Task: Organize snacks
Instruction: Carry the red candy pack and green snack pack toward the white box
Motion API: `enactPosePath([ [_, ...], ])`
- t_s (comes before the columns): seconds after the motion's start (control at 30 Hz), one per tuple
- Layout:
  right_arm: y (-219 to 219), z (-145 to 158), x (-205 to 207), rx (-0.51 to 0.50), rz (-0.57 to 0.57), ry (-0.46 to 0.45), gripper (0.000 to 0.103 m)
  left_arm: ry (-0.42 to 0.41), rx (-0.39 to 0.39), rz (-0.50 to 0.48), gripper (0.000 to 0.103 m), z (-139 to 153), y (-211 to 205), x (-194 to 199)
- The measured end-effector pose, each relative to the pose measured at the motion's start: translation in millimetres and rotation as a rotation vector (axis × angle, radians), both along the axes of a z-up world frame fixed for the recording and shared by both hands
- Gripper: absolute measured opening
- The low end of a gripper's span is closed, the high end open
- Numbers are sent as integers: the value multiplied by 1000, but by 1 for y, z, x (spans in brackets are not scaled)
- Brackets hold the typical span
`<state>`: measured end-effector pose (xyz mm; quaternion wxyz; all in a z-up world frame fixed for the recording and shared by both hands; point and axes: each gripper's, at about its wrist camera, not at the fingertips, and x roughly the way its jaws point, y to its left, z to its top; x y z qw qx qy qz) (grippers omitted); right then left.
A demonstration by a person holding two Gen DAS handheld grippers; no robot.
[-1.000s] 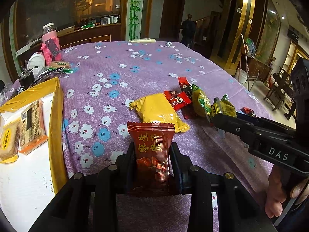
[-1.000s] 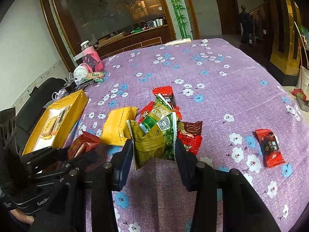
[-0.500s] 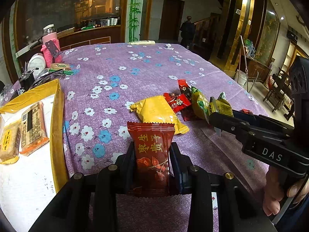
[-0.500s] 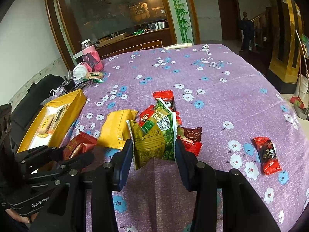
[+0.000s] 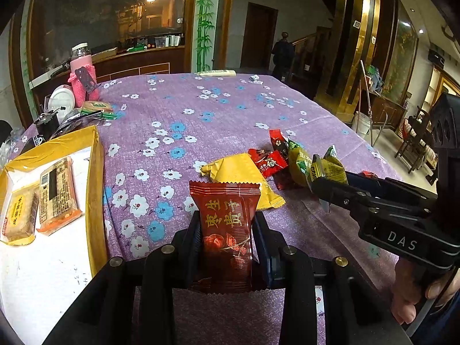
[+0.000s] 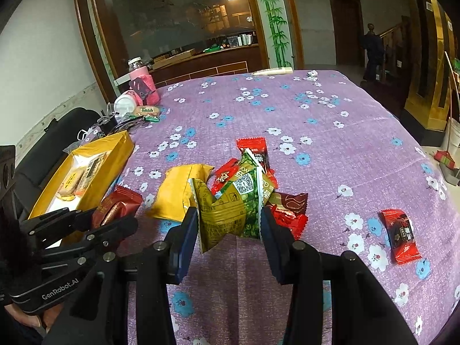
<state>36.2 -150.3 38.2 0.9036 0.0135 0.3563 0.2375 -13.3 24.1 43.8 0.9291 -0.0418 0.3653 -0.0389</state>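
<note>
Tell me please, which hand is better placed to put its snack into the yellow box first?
Left. The left gripper, shut on the dark red packet, is right beside the yellow box. The right gripper, holding the green-gold packet, is farther from it.

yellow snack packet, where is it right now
The yellow snack packet lies flat on the purple tablecloth, left of the red wrapper pile and right of the yellow box, just beyond both tongs.
</note>
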Motion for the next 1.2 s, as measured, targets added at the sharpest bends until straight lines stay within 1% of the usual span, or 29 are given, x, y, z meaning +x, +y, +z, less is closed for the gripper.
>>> enactPosePath([
  [0.3, -3, 2, -1, -4, -26, -19, 42, 5, 1, 3, 35, -2, -1, 1],
  [0.5, -12, 2, 1, -13, -95, -28, 42, 0, -4, 14, 35, 1, 2, -2],
  [0.63, -23, 4, -6, 26, -138, 0, 42, -28, 0, 13, 35, 11, 4, -14],
  [0.7, -24, 6, -15, 47, -135, 6, 42, -45, 2, 19, 35, 18, 8, -19],
  [0.97, -4, 11, -41, 55, -80, 20, 42, -79, -31, 68, 36, 34, 34, -35],
  [1.2, 24, 24, -57, 49, -13, -4, 42, -98, -51, 156, 36, 40, 74, -52],
])
